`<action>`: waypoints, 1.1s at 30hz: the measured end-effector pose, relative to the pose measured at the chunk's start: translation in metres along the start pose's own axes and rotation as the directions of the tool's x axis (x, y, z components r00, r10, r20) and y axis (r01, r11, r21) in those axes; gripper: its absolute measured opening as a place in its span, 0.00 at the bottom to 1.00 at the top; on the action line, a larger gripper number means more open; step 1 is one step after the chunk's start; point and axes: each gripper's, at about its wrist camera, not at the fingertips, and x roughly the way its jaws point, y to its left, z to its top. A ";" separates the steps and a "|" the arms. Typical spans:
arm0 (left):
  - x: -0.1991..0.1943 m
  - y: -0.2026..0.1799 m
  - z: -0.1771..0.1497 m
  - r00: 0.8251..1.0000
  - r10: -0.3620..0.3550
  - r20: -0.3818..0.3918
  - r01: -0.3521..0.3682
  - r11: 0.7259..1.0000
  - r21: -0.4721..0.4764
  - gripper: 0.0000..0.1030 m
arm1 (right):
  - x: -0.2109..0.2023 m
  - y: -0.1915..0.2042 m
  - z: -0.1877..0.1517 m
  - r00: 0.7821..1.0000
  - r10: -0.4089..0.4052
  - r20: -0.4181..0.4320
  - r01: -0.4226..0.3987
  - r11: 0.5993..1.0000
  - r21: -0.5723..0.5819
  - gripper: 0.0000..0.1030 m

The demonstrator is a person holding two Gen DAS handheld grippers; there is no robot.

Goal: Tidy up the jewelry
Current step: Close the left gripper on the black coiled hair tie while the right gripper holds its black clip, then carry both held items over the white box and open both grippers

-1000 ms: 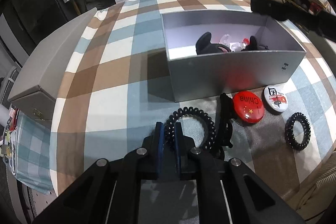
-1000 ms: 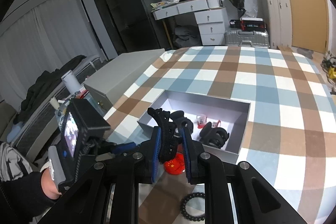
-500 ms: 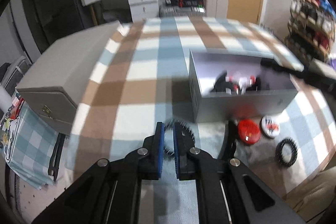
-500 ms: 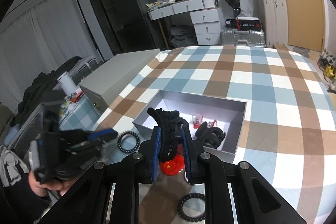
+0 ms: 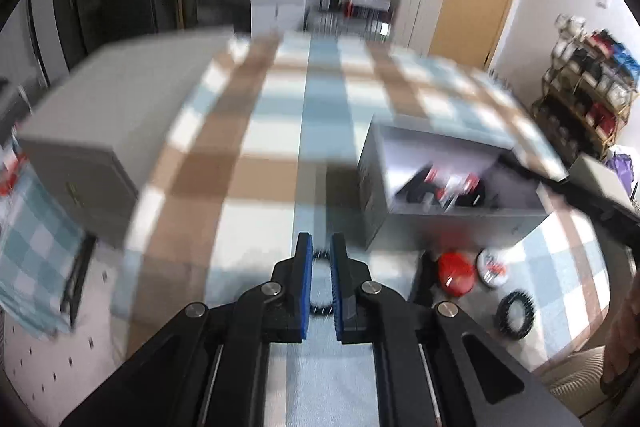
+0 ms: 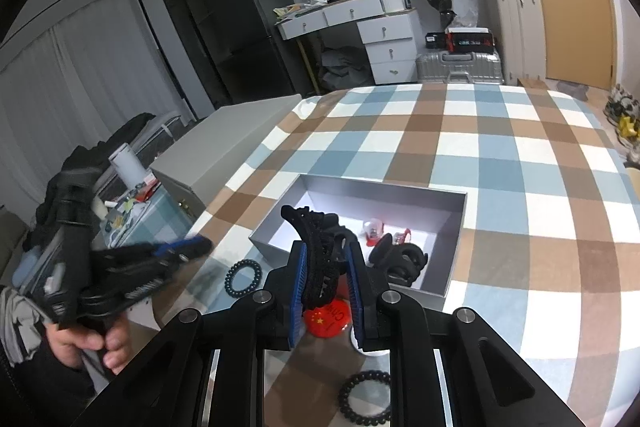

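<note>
Left gripper (image 6: 188, 247) closed empty, lifted off the coil hair tie (image 6: 243, 276) it pinched earlier (two ties out); right gripper (image 6: 326, 281) clamps the claw clip (image 6: 316, 247).

Left wrist view motion-blurred throughout: contents of grey box (image 5: 448, 223) smear into black and red streaks, not identifiable. Coil hair tie (image 5: 320, 281) mostly hidden behind left gripper (image 5: 319, 277) pads. White badge (image 5: 493, 266) print unreadable. Right wrist view: left gripper blurred; white badge nearly all hidden behind a finger (image 6: 356, 291).
</note>
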 end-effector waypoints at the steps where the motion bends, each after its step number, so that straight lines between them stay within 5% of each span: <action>1: 0.010 0.002 0.000 0.999 -0.001 -0.053 0.000 1.000 -0.013 0.05 | 0.000 0.001 0.000 1.000 0.003 0.002 -0.003 1.000 -0.003 0.18; 4: 0.037 0.011 -0.002 0.984 -0.008 -0.176 -0.004 0.998 -0.067 0.05 | -0.002 0.005 0.001 1.000 0.018 0.010 -0.018 1.000 -0.015 0.18; 9: 0.036 0.013 0.000 0.989 0.053 -0.140 -0.063 0.996 -0.069 0.28 | -0.003 0.008 0.002 0.999 0.036 0.014 -0.035 0.999 -0.023 0.18; 11: 0.041 0.015 -0.002 0.985 0.032 -0.169 -0.046 0.995 -0.083 0.30 | -0.004 0.008 0.002 0.999 0.042 0.013 -0.042 0.999 -0.024 0.18; 19: 0.043 0.011 -0.010 0.978 0.147 -0.149 -0.149 0.989 0.001 0.32 | -0.010 0.009 0.003 0.998 0.061 0.026 -0.060 0.998 -0.025 0.18; 21: 0.043 0.008 -0.010 0.976 0.164 -0.141 -0.161 0.986 0.030 0.30 | -0.010 0.009 0.003 0.998 0.063 0.026 -0.062 0.998 -0.025 0.18; 23: 0.042 0.003 -0.011 0.982 0.122 -0.144 -0.116 0.992 0.044 0.06 | -0.011 0.009 0.003 0.998 0.062 0.025 -0.062 0.998 -0.026 0.18; 28: 0.039 -0.006 -0.012 0.986 0.065 -0.154 -0.053 0.995 0.080 0.05 | -0.011 0.009 0.003 0.998 0.059 0.023 -0.059 0.998 -0.025 0.19; 33: 0.016 -0.011 -0.008 0.997 0.002 -0.079 0.004 0.997 0.081 0.05 | -0.012 0.006 0.003 0.998 0.061 0.027 -0.061 0.998 -0.006 0.19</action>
